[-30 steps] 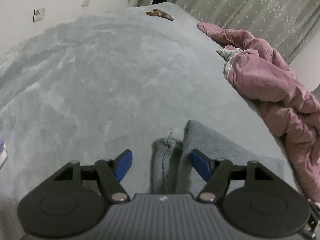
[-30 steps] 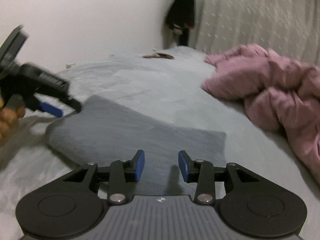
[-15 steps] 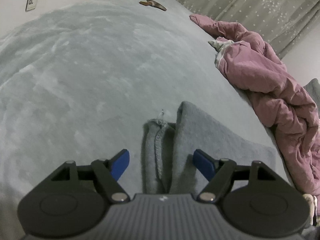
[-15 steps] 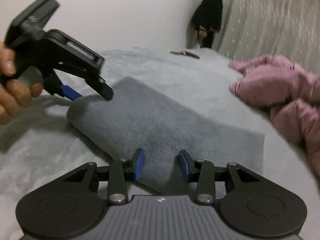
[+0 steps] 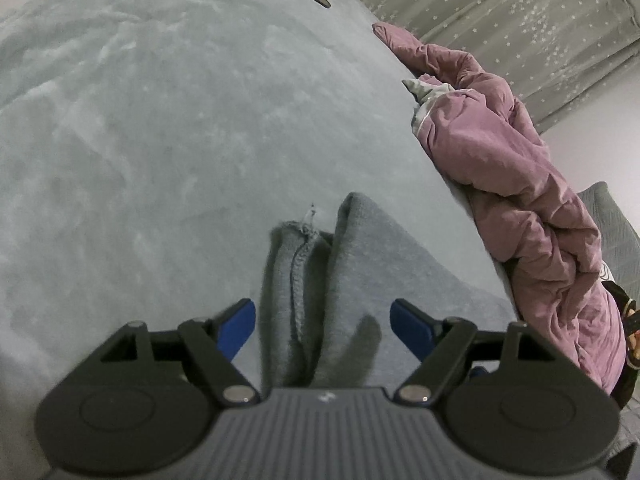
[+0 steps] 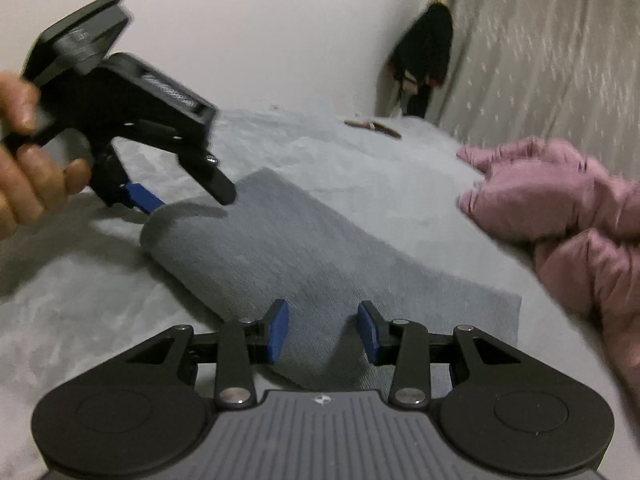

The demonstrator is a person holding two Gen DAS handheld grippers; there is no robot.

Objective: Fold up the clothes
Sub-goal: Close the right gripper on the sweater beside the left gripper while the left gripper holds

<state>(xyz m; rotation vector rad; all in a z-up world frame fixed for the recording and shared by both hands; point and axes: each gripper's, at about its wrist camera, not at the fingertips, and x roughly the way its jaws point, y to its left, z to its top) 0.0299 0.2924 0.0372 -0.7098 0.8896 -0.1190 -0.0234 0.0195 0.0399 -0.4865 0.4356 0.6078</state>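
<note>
Hovering released left tongs (image 5: 322, 326), right tongs (image 6: 323, 332) released, grey garment (image 6: 304, 248) near edge hidden.

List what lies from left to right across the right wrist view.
Hand → left gripper → folded grey garment → pink jacket.

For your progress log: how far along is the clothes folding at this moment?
Done: the grey garment lies folded flat on the bed. In hand: nothing; the left gripper and right gripper are open over it. Left: the pink garment lies crumpled, unfolded.
</note>
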